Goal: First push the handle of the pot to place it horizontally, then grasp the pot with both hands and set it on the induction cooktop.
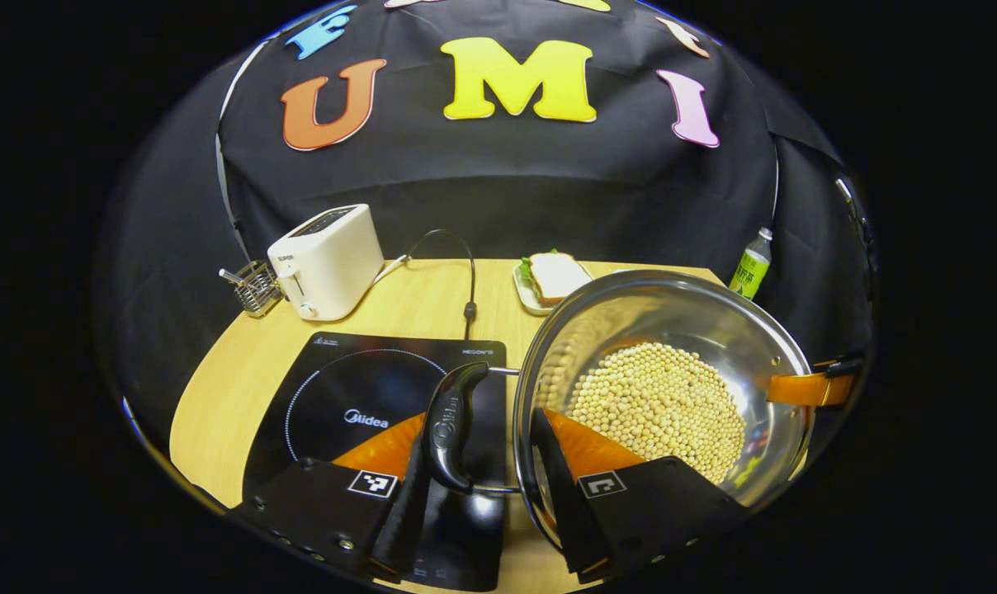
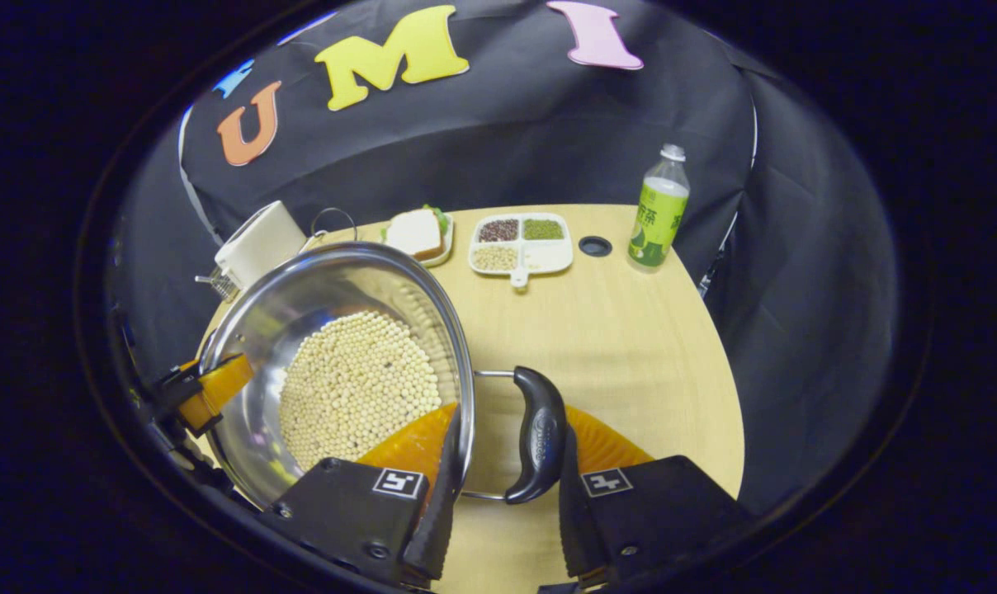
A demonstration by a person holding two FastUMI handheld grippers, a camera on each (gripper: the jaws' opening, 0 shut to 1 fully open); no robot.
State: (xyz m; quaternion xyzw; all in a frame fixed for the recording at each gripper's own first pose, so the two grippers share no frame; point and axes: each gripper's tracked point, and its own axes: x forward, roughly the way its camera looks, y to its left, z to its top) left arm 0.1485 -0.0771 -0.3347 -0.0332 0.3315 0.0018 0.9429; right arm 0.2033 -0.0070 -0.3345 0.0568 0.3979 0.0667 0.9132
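Note:
A steel pot (image 1: 696, 309) holding soybeans (image 1: 659, 408) sits just right of the black induction cooktop (image 1: 358, 412), its rim near the cooktop's right edge. My left gripper (image 1: 478, 462) spans the pot's black left handle (image 1: 453, 425) and the rim, one finger outside the handle and one inside the pot wall, shut on them. In the right gripper view the pot (image 2: 317, 289) lies left, and my right gripper (image 2: 507, 462) is shut the same way across the right handle (image 2: 540, 437) and rim. Whether the pot is off the table I cannot tell.
A white toaster (image 1: 325, 260) and a wire basket (image 1: 255, 285) stand behind the cooktop, its cord trailing. A sandwich plate (image 2: 418, 233), a divided grain tray (image 2: 522, 241) and a green bottle (image 2: 659, 206) line the table's far edge. Bare wood (image 2: 630, 355) lies right of the pot.

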